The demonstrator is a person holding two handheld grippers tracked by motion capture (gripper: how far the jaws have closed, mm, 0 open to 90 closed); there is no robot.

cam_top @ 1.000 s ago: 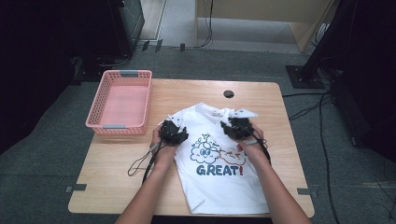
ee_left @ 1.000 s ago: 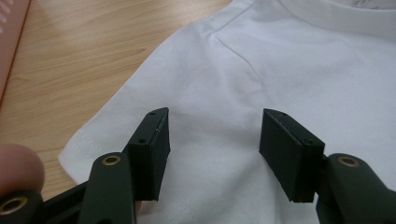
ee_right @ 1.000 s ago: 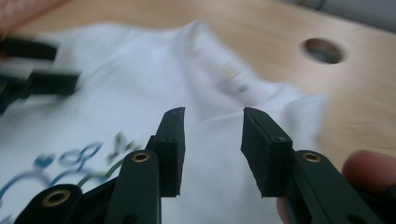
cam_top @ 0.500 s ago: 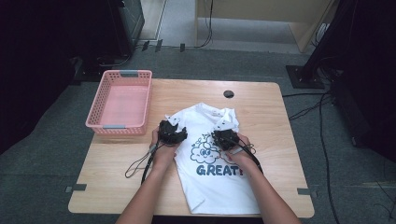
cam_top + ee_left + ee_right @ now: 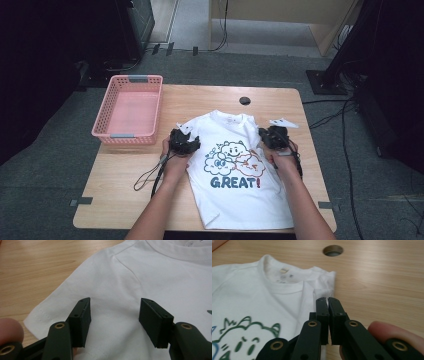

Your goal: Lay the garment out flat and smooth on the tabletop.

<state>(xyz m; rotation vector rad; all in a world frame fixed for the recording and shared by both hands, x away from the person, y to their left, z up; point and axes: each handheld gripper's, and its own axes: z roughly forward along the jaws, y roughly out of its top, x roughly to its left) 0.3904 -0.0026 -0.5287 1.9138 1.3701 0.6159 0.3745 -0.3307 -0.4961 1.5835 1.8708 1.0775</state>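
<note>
A white T-shirt (image 5: 235,200) printed with cartoon clouds and "GREAT!" lies flat on the wooden table (image 5: 200,102), collar away from me. My left gripper (image 5: 189,139) hovers over the shirt's left sleeve (image 5: 62,302), and in the left gripper view it (image 5: 113,315) stands open with only cloth beneath the gap. My right gripper (image 5: 270,134) sits at the shirt's right shoulder edge. In the right gripper view it (image 5: 327,302) is shut, its tips at the folded-in right sleeve (image 5: 323,291), with a thin sliver of white cloth between them.
A pink plastic basket (image 5: 127,135) stands at the table's left side, close to the left hand. A round cable hole (image 5: 244,100) lies beyond the collar. The left gripper's cable (image 5: 150,175) loops on the wood. Bare table runs right of the shirt.
The right gripper swung in over the shirt's print, then came back out to the shirt's right shoulder edge. The left gripper has stayed where it was.
</note>
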